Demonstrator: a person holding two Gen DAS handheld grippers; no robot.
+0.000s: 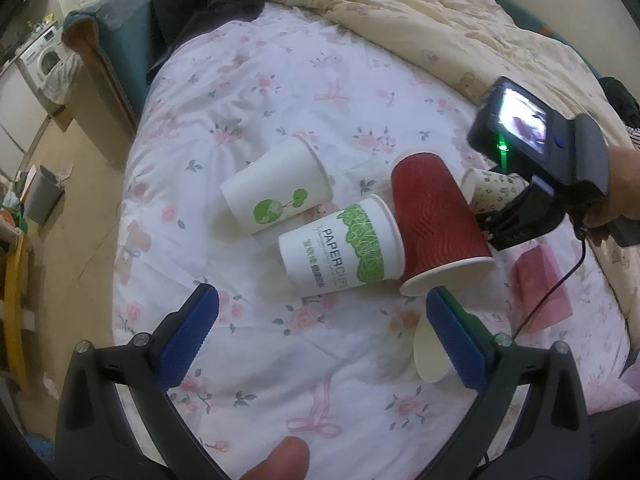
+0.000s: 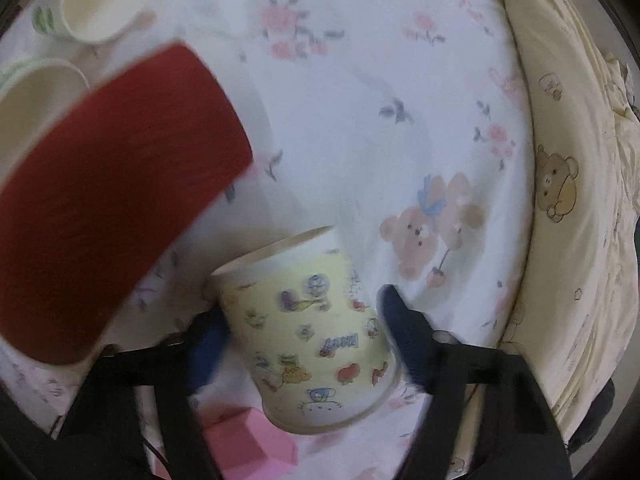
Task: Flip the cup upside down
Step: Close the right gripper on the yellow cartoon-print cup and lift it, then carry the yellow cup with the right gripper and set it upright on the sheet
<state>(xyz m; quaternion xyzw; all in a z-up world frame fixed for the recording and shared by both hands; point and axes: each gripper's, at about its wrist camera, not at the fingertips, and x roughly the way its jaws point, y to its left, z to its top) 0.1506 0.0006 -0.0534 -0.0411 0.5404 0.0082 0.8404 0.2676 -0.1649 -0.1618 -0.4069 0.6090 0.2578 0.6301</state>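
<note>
The right tongs (image 2: pixel 304 344) pinch the cartoon-print cup (image 2: pixel 308 344) by its sides, base tilted away, rim toward the camera, over the floral bedsheet (image 2: pixel 360 100). The red cup (image 2: pixel 104 200) stands upside down just left of it, touching the green-banded paper cup (image 1: pixel 340 246) lying on its side. The left tongs (image 1: pixel 320 340) hang spread and empty near the red cup's rim

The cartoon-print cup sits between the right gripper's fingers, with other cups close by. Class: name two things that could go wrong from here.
1. The cartoon-print cup stands tilted between the right gripper fingers, and the view is blurred, so it may slip or crush.
2. The red cup stands mouth-down right beside it, leaning on the PAPERCUP cup; a turn could knock it over on the soft bedsheet.
</note>
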